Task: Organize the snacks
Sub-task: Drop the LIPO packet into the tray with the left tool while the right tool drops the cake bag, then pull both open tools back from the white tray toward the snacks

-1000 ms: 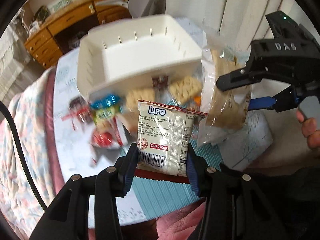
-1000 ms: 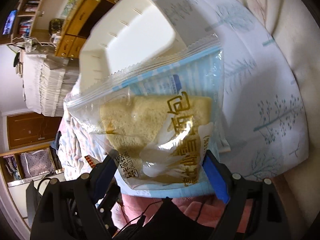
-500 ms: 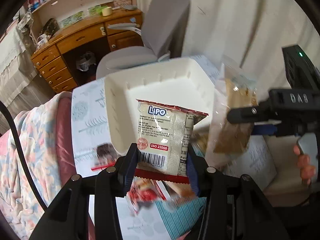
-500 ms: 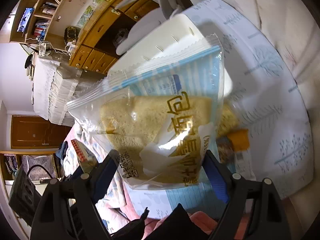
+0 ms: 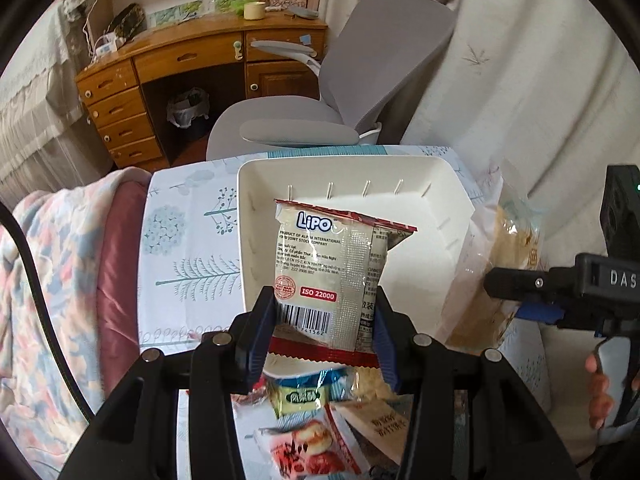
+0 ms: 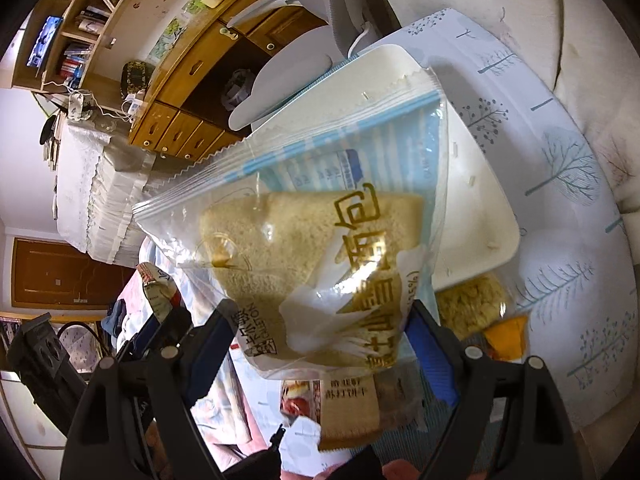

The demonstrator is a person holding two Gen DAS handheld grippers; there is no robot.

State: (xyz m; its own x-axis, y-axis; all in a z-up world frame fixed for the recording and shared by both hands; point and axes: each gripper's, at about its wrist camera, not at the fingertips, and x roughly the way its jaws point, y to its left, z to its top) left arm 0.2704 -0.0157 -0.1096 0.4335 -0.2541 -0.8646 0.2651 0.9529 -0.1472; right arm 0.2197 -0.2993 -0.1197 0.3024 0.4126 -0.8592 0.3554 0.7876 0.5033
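Observation:
My left gripper (image 5: 320,328) is shut on a Lipo snack packet (image 5: 332,276) and holds it upright over the near edge of a white plastic basket (image 5: 256,184). My right gripper (image 6: 324,344) is shut on a clear bag of bread (image 6: 316,248) with gold lettering, held above the basket's right side (image 6: 472,216). The bread bag also shows in the left wrist view (image 5: 492,276), with the right gripper (image 5: 516,292) beside the basket. Loose snack packets (image 5: 320,436) lie on the tablecloth in front of the basket.
The basket sits on a tree-patterned cloth (image 5: 188,248). A grey office chair (image 5: 340,92) and a wooden desk (image 5: 192,60) stand beyond it. A floral blanket (image 5: 44,300) lies at the left. A white curtain (image 5: 520,80) hangs at the right.
Both grippers have risen and moved forward with their packets, from above the loose snacks to over the basket. The view now looks down into the basket.

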